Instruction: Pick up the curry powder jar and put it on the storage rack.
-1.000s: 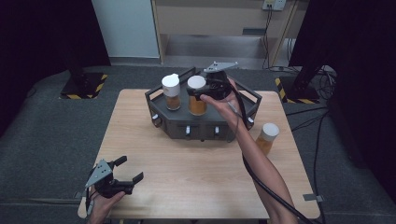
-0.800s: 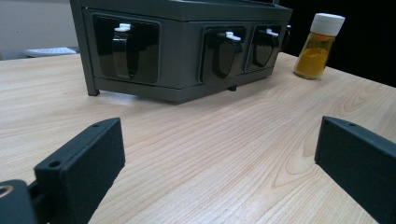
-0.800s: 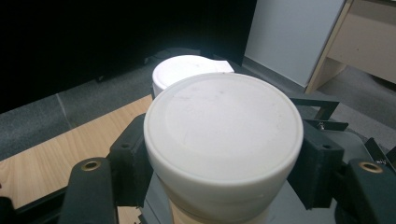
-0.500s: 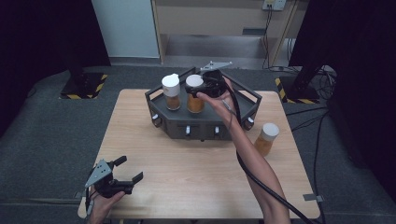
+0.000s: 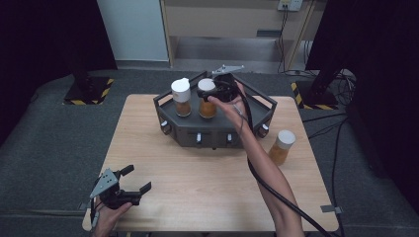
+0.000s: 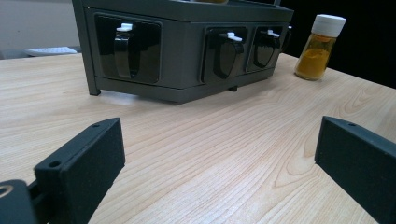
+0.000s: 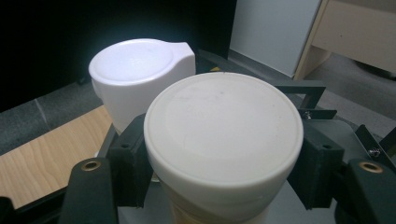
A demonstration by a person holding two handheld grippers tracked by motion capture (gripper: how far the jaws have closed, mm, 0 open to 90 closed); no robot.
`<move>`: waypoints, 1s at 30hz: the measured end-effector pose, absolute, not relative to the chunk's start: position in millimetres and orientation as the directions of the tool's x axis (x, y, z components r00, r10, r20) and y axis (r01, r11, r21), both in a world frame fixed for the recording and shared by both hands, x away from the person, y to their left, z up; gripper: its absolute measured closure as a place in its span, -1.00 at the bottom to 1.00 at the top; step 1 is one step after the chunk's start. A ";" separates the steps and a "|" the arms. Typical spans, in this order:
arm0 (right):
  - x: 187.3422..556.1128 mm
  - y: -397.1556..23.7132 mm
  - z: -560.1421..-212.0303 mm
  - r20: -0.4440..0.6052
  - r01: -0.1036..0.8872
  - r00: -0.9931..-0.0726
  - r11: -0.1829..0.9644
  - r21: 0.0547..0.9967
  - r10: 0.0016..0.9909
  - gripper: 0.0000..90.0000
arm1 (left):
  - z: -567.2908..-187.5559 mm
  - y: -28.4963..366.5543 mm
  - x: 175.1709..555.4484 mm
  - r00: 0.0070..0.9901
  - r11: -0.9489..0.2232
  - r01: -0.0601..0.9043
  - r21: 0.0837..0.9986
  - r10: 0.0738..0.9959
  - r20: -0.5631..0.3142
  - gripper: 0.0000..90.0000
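Taking the grey rack (image 5: 217, 129) on the wooden table (image 5: 197, 182) as the landmark, the left gripper (image 5: 129, 190) sits well in front of it and off toward its left, near the table's front corner, held low in the person's left hand (image 5: 106, 217). Its jaws stand wide with nothing between them; in the left gripper view they frame bare wood, with the rack's front face and its knobs (image 6: 227, 52) beyond.

On the rack's top, toward its left end, stands a jar with a white flip-top lid (image 5: 181, 97) (orange powder below the lid). Just beside it, toward the rack's middle, stands the round-capped jar (image 5: 207, 100), also upright on the rack's top. The right gripper (image 5: 213, 93) is clamped on this jar's white cap (image 7: 223, 128): the right gripper view shows a black pad pressed against each side of the cap.

Off the rack's right end, a third jar (image 5: 282, 147) stands alone on the table, near the rack but apart from it.
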State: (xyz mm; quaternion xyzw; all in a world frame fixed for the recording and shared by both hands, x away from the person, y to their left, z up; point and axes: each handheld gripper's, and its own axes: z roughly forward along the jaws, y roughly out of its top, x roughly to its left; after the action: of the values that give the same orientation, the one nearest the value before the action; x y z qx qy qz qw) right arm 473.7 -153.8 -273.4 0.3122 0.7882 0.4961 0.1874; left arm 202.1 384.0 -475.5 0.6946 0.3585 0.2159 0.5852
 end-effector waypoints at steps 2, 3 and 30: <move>475.2 -153.9 -275.2 0.021 0.312 -0.730 0.305 0.900 0.683 -0.27 | -475.4 384.0 202.0 0.649 -0.057 0.246 0.968 0.751 -0.120 -0.99; 476.0 -154.0 -275.8 0.022 0.313 -0.729 0.305 0.900 0.684 -0.27 | -475.5 384.1 202.0 0.649 -0.057 0.246 0.968 0.751 -0.121 -0.99; 478.4 -154.0 -285.1 0.013 0.305 -0.715 0.295 0.905 0.699 -0.28 | -474.9 383.6 202.1 0.652 -0.064 0.245 0.967 0.749 -0.116 -0.99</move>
State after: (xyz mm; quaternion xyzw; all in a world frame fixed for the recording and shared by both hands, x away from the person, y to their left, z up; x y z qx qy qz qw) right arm 478.4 -154.0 -285.1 0.3215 0.7802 0.4989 0.1975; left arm 202.1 383.6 -474.9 0.6965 0.3568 0.2160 0.5839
